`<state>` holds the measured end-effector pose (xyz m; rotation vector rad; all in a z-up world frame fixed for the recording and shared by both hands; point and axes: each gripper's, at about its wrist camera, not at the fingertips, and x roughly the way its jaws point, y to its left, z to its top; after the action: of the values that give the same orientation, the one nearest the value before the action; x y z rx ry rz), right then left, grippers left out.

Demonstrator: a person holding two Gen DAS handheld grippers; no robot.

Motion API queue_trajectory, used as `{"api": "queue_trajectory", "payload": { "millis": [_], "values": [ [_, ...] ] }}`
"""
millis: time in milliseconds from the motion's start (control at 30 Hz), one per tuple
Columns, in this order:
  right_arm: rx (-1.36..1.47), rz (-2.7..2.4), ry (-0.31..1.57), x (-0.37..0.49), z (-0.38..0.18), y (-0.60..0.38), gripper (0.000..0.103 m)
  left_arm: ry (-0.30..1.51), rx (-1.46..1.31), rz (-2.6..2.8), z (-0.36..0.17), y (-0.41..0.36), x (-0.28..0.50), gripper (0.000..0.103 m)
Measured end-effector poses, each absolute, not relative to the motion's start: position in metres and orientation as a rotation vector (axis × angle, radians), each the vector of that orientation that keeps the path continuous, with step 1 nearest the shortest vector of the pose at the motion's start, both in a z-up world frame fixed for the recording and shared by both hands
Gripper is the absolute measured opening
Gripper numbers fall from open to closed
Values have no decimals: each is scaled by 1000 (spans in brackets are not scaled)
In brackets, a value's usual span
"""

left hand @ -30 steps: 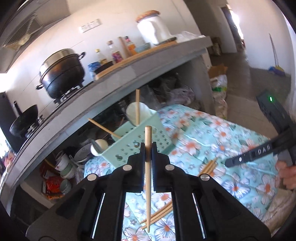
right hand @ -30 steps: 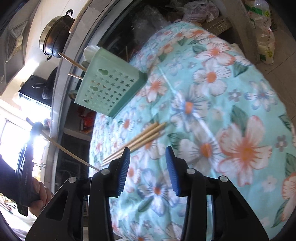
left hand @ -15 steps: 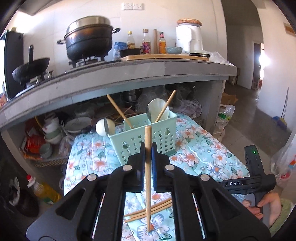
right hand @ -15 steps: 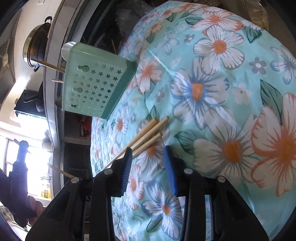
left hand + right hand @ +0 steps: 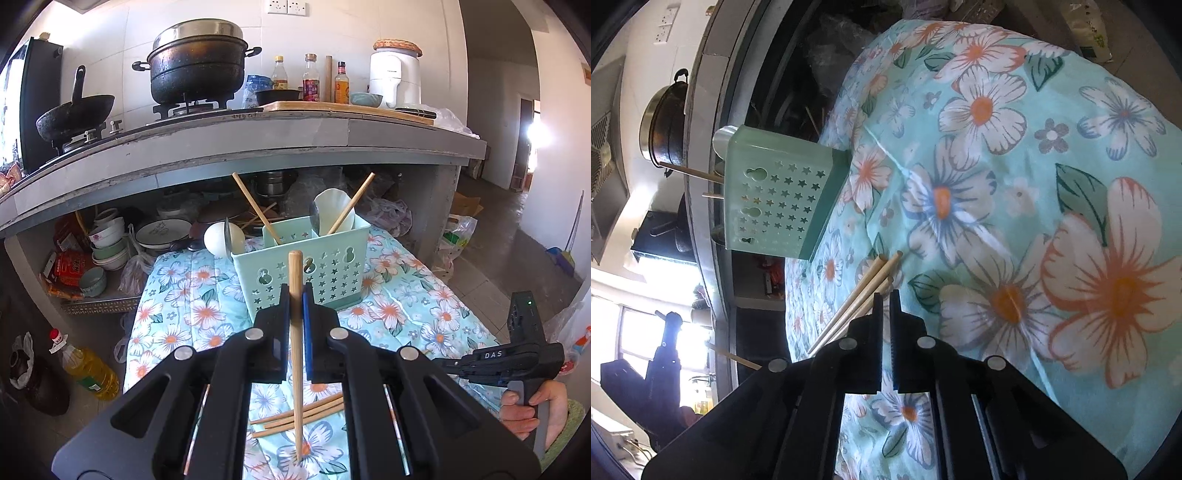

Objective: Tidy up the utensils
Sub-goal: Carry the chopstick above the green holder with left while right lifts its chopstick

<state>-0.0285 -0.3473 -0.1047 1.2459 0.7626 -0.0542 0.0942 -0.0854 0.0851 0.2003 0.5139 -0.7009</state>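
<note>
My left gripper [image 5: 295, 291] is shut on a wooden chopstick [image 5: 295, 266] that stands upright between its pads, in front of the mint-green utensil basket [image 5: 314, 273]. The basket holds two chopsticks and a white spoon. Three loose chopsticks [image 5: 317, 406] lie on the floral cloth [image 5: 406, 306] below the left gripper. In the right wrist view my right gripper [image 5: 884, 295] has its jaws together at the thick ends of those chopsticks [image 5: 864, 284], pinching the nearest one at its tip. The basket [image 5: 775, 199] stands further off, at the upper left.
A grey stone counter [image 5: 258, 136] with a black pot [image 5: 197, 66], a wok [image 5: 74, 114] and bottles runs behind the table. Bowls and plates [image 5: 110, 240] are stacked beneath it. An oil bottle [image 5: 86, 369] stands on the floor at the left. A hand [image 5: 535, 406] holds the right gripper's handle.
The left gripper has rolled upright with its chopstick and faces the basket squarely. The right gripper has sunk onto the loose chopsticks and its jaws have closed.
</note>
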Motion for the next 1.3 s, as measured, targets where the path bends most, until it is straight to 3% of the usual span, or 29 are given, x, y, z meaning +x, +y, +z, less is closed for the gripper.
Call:
{"api": "queue_trajectory", "payload": {
  "millis": [167, 267, 367, 500, 733, 1000, 1300],
  "values": [
    [1329, -8, 760, -30, -109, -348, 9, 516, 198, -704, 85, -86, 93, 5],
    [1362, -6, 760, -23, -115, -350, 27, 514, 199, -707, 85, -86, 92, 5],
    [1374, -16, 767, -12, -123, -350, 27, 511, 205, -711, 85, -85, 90, 5],
    [1352, -45, 758, -7, -125, -350, 12, 511, 203, -710, 86, -86, 90, 5],
    [1288, -26, 717, -22, -98, -347, 10, 513, 207, -711, 86, -86, 90, 5],
    [1072, -19, 579, -44, -19, -358, 6, 525, 194, -724, 93, -83, 92, 5],
    [945, -3, 445, -60, 39, -371, 6, 460, 60, -752, 138, -79, 107, 5]
  ]
}}
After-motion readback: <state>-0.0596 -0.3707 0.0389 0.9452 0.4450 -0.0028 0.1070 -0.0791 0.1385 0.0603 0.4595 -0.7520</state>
